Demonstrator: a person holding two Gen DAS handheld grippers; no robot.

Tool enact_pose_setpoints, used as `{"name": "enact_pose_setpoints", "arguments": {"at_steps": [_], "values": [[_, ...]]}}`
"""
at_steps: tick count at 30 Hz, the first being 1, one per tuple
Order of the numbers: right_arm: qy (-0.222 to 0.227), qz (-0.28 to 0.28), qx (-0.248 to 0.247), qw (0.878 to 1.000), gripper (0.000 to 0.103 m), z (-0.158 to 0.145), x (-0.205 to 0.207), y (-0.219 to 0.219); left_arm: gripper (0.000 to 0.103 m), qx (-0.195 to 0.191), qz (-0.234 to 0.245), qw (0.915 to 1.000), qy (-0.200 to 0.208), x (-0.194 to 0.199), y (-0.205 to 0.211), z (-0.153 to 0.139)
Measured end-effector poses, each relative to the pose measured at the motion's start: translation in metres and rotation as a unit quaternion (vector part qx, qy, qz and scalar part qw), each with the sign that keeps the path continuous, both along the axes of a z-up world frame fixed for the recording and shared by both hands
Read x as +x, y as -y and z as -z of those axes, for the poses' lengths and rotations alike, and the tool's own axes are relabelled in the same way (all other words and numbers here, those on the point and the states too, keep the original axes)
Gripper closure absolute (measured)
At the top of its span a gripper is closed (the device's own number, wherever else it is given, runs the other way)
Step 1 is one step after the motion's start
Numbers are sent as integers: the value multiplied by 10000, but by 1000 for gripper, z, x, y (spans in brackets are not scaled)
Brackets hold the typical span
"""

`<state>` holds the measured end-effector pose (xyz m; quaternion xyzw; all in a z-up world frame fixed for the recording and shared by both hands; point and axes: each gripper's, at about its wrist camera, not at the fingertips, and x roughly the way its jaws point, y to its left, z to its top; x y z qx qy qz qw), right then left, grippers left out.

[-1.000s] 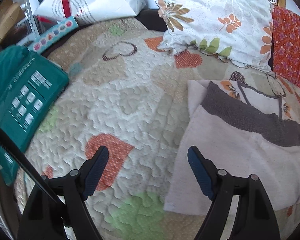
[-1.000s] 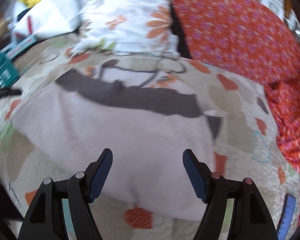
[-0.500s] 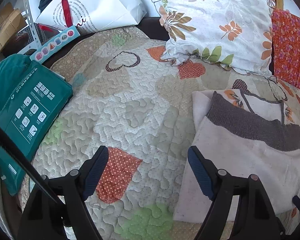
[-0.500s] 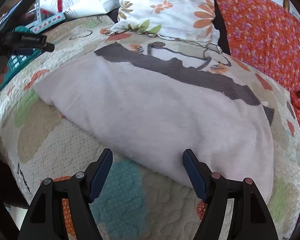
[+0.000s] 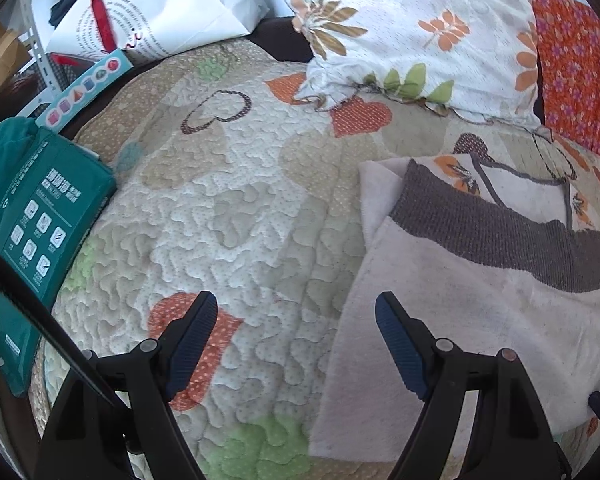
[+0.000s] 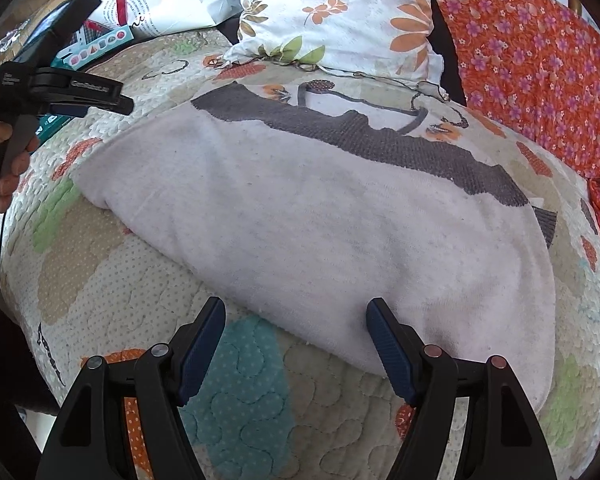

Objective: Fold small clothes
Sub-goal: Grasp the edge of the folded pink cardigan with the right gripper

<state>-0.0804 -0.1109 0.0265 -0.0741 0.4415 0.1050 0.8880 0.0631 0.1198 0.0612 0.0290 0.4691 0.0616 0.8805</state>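
Note:
A small whitish garment (image 6: 308, 216) with a dark grey band (image 6: 380, 140) along its far side lies flat on the quilted bedspread (image 6: 100, 264). In the left wrist view the same garment (image 5: 480, 312) fills the right half. My left gripper (image 5: 296, 308) hovers open over the garment's left edge, one finger above the quilt (image 5: 228, 216), the other above the cloth. My right gripper (image 6: 296, 312) hangs open over the garment's near hem with nothing between its fingers. In the right wrist view the left gripper's body shows at the left edge, a hand (image 6: 8, 168) on its handle.
A floral pillow (image 5: 412, 28) and an orange flowered cushion (image 6: 540, 80) lie beyond the garment. A green carton (image 5: 32, 232), a white paper bag (image 5: 160, 12) and a long pastel box (image 5: 88, 88) sit along the bed's left side.
My right gripper drew back from over the middle of the garment to its near hem. My left gripper drifted slightly toward the garment's left edge. Both stayed open.

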Motion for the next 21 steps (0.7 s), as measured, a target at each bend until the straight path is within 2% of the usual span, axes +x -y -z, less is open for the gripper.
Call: {"name": "enact_pose_setpoints", "arguments": {"at_steps": [4,9,13,17,19,21], "values": [[-10,-12,36,10000,26,0,0,1,23,-36,70,9999,-133,7,7,7],[-5,-9,82,10000,26,-1,1,2,23,-605,27,9967,-543,19,2,25],[37,-35,99,9999,26,-1,1,1,22,-1250,221,9869,-992,33,1,46],[248,-164,30,9996,26,-8,-6,-11,18,-1637,364,9802,-1052,47,-1,47],[272,-349,-18,9990,26,-11,-6,-26,14,-1950,548,9713,-1244,58,0,48],[341,-559,-84,9978,26,-14,-6,-43,13,-2082,652,9661,-1380,66,-2,47]]}}
